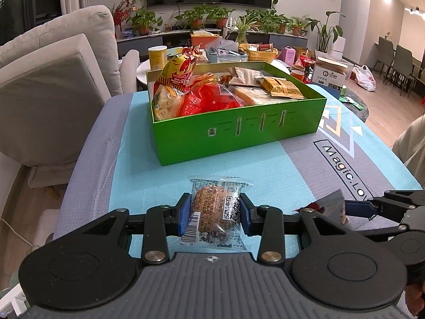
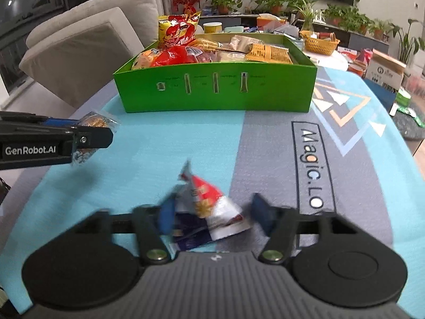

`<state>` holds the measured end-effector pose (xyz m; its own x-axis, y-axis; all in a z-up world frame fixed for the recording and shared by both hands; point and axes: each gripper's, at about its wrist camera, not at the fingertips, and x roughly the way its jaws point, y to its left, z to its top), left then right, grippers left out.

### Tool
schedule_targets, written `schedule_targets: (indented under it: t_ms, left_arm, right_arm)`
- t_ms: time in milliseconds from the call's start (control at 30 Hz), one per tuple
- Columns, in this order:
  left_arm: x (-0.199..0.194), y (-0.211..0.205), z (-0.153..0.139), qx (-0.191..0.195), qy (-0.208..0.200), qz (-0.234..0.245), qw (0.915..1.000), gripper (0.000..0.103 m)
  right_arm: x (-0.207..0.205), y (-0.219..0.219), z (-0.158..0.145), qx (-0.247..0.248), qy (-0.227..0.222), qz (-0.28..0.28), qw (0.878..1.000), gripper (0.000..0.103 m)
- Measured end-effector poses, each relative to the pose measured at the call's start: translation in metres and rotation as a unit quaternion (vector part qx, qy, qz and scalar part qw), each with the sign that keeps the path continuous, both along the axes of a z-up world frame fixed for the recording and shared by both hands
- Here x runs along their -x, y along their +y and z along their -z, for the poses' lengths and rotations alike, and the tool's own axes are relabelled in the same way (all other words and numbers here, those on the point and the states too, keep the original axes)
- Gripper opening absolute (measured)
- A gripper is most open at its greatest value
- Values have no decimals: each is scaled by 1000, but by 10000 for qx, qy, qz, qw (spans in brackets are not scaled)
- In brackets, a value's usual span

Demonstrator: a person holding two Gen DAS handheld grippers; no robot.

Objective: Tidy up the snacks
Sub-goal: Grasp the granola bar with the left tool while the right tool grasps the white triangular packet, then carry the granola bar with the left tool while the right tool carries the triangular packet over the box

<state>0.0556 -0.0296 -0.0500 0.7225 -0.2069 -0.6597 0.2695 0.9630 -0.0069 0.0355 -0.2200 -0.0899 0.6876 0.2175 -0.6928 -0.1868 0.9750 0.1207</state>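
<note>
Left gripper (image 1: 215, 214) pinches crinkly clear-wrapped round brown cake (image 1: 215, 210)

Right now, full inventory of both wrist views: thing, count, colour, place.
green box: 1, green, far side of mat, filled with snacks
red-yellow snack bag: 1, upright in the box's left corner
clear-wrapped brown cake: 1, between the left jaws
red-white packet: 1, crumpled, between the right jaws, blurred
mat: 1, blue-grey, covers the table
yellow basket: 1, behind the box
sofa: 1, grey, left
potted plants: several, back shelf
left gripper: shut on cake
right gripper: jaws apart around packet
</note>
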Motion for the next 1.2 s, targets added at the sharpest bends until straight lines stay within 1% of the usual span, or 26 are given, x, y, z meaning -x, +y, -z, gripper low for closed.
schedule_targets:
  t_ms: [33,100,567,767,900,1200]
  left_arm:
    - [0,0,0,2,-2,0,10000,35]
    - [0,0,-1,11,-16,3,10000,35]
    - [-4,-7,-21,43,-283,116,9995,35]
    - [-13,-15,-35,61,-467,193,9987,35]
    - [-17,-16,-46,151,-578,199,9980,35]
    - [-24,-21,-62,113,-733,237,9970,35]
  right_arm:
    - [0,-3,-1,-116,41,29,9999,58]
    - [-1,-6,-4,-231,47,77,9997,57]
    - [-11,-15,-48,-559,-516,253,9968,57]
    - [-19,-21,-69,-589,-792,355,9945,57]
    - [-24,-22,-81,-613,-946,376,9929,57]
    - [-33,-26,-95,-666,-1097,401,9909,57]
